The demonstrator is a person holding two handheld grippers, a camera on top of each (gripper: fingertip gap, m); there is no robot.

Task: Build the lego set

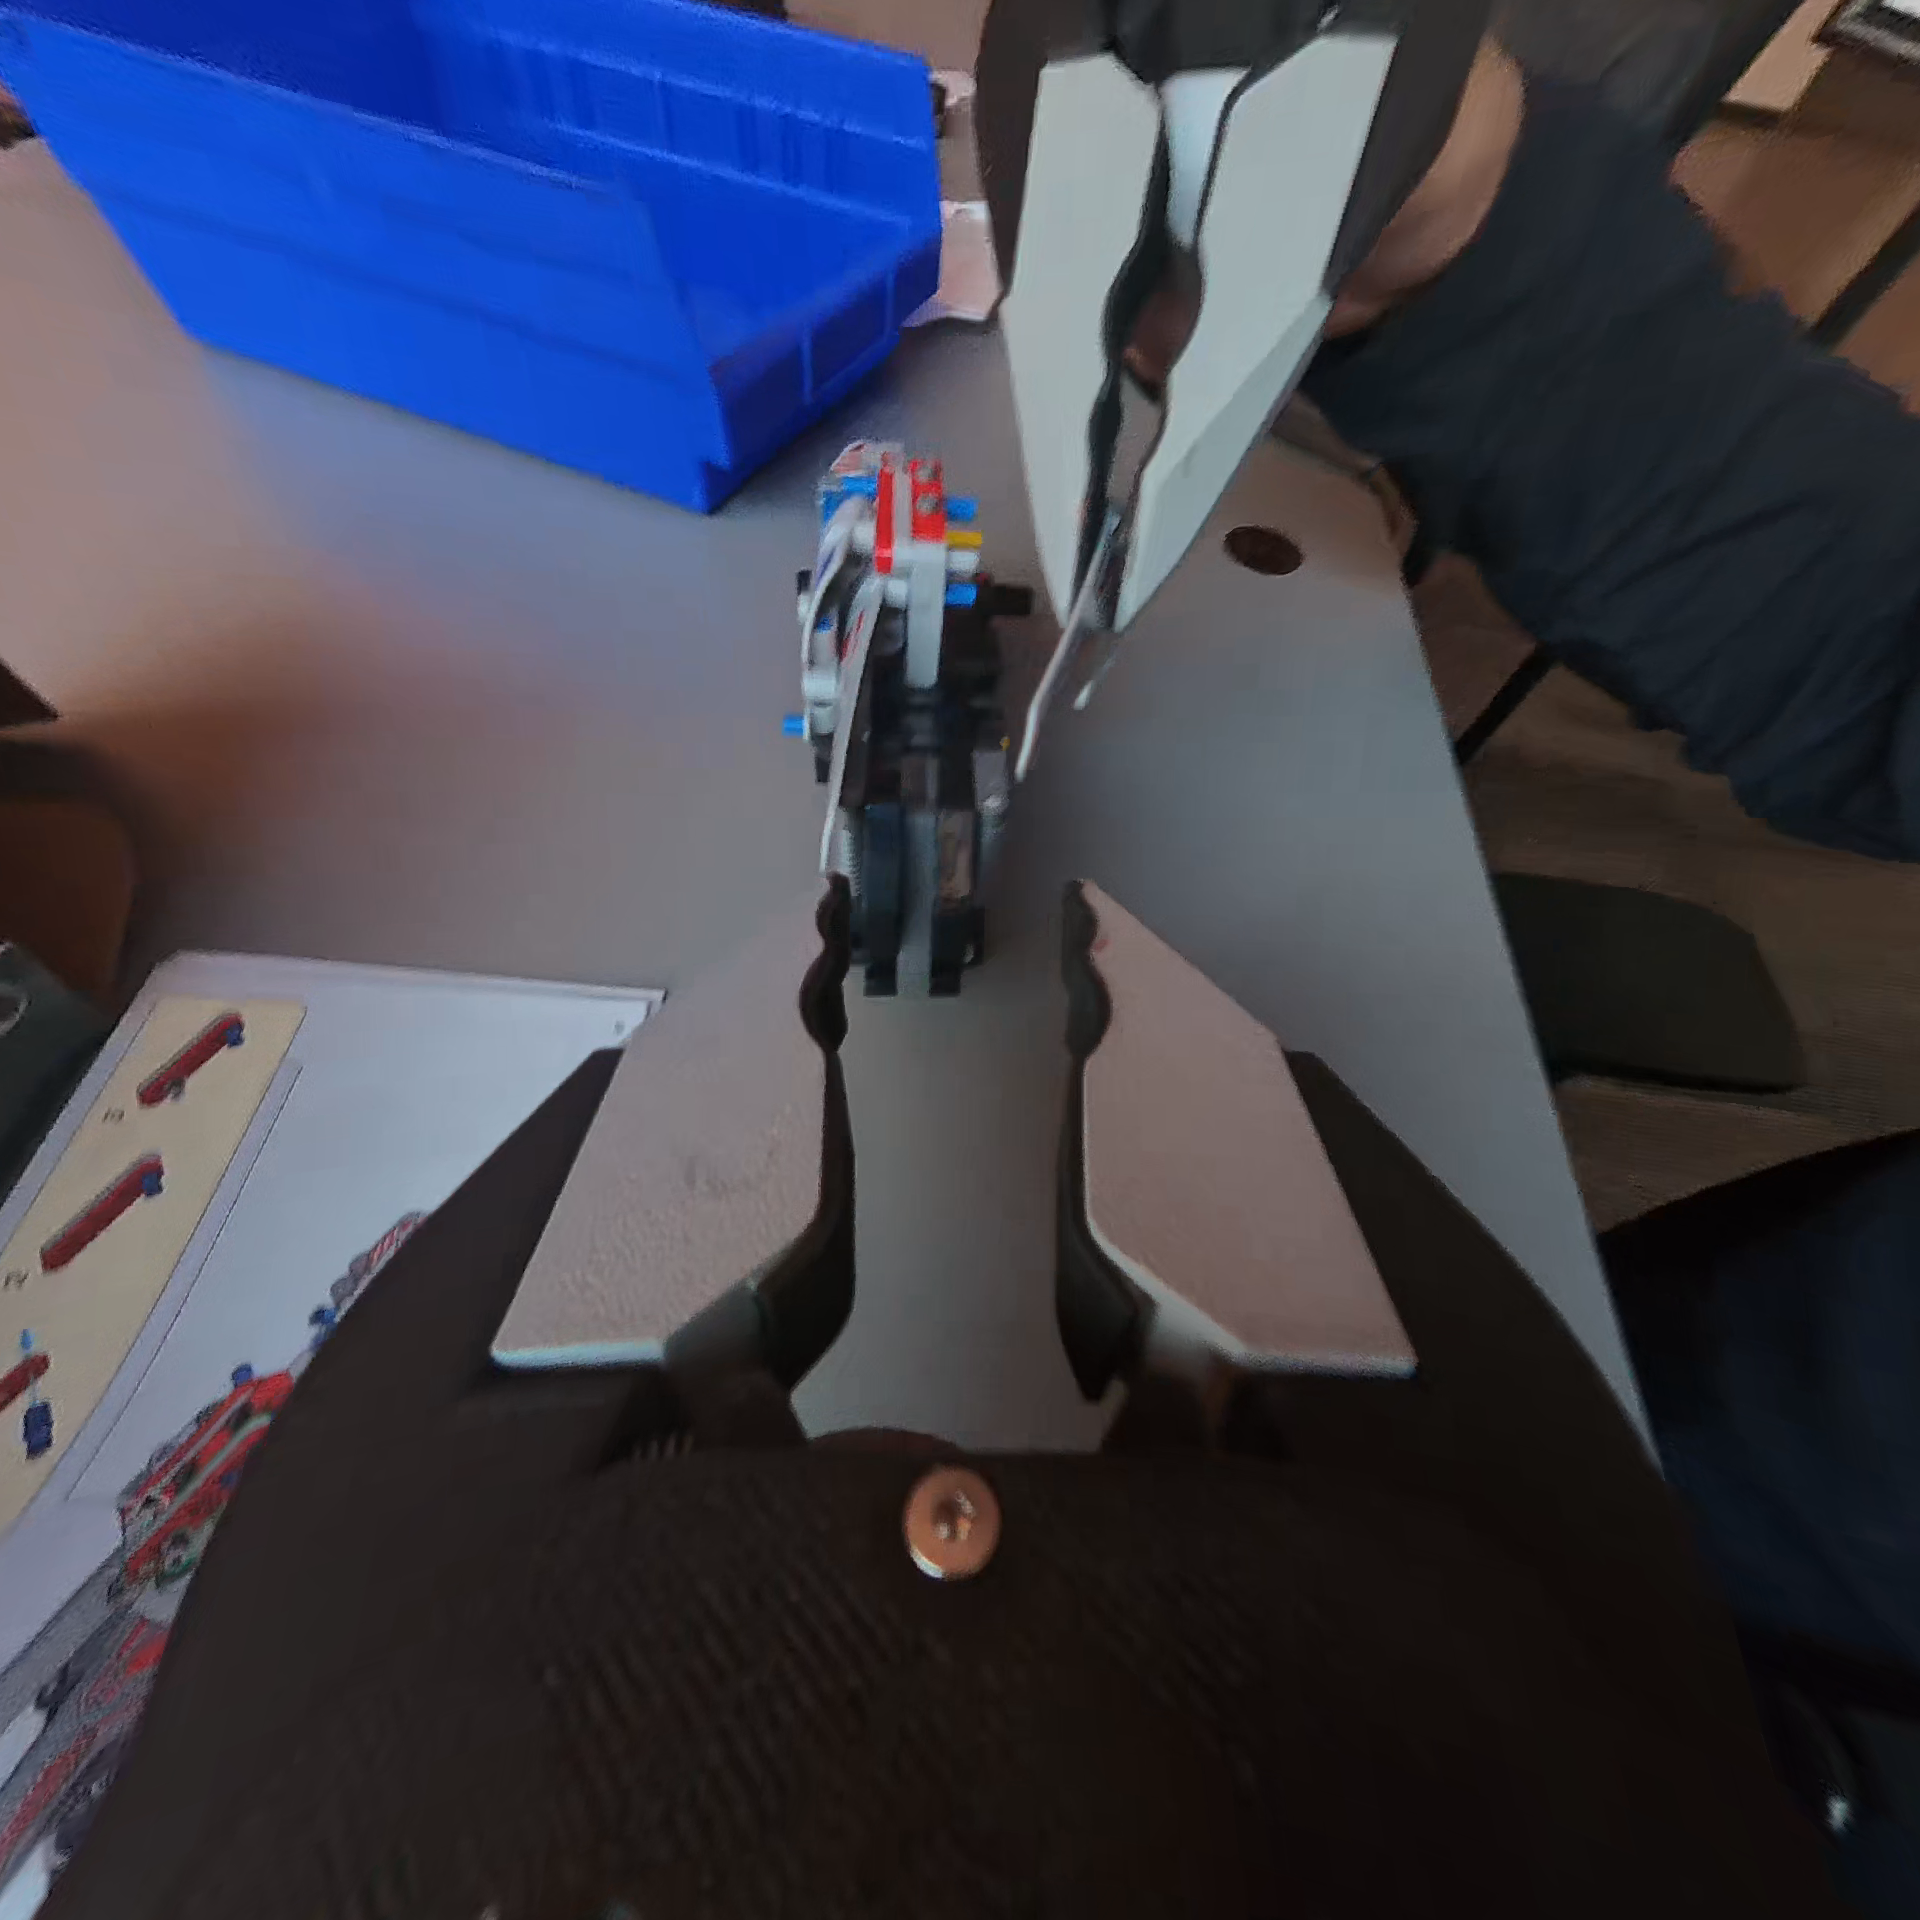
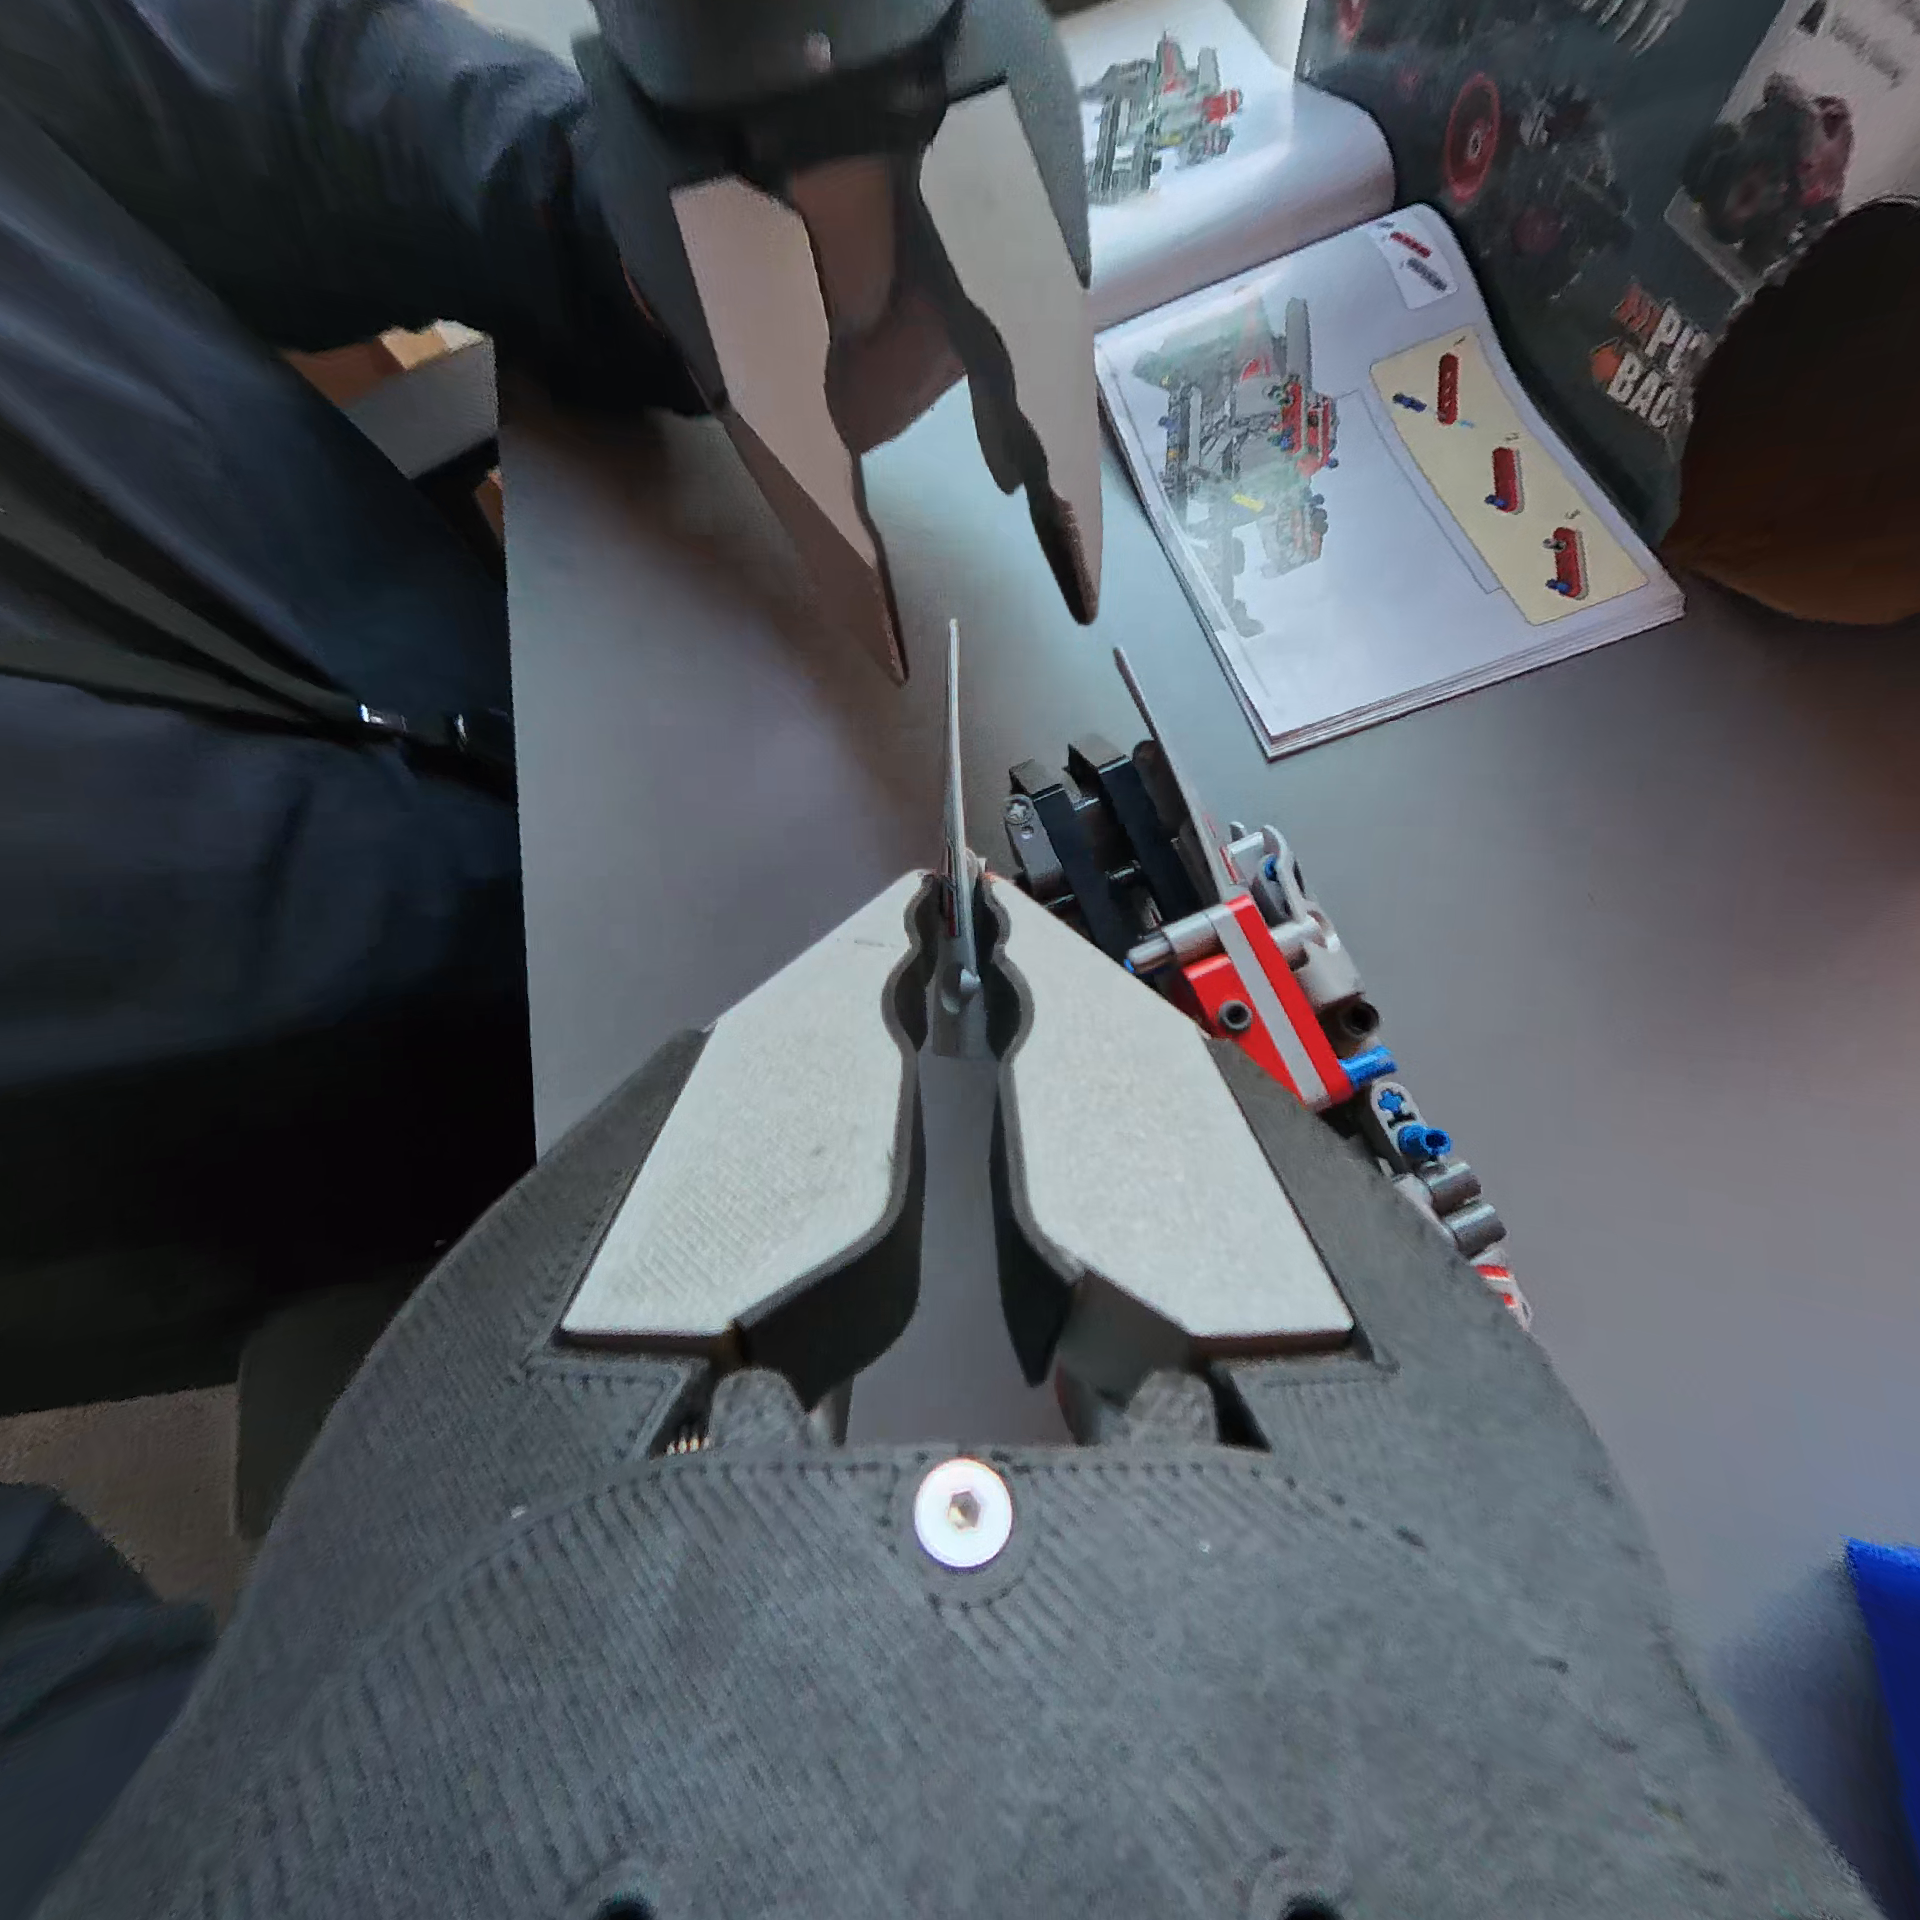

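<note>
Just beyond parted jaws, lego model (image 1: 904, 717).

Soft even daylight, faint shadows; motion blur throughout; wide-angle bending at edges.

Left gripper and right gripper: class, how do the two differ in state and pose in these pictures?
The left gripper is open and holds nothing; the right gripper is shut on a thin grey panel. The left gripper faces the black end of the model, jaws apart just short of it; the right gripper sits beside the model, over its red end. Both share the same build: pale fingers on a black body, over the grey table.
</note>
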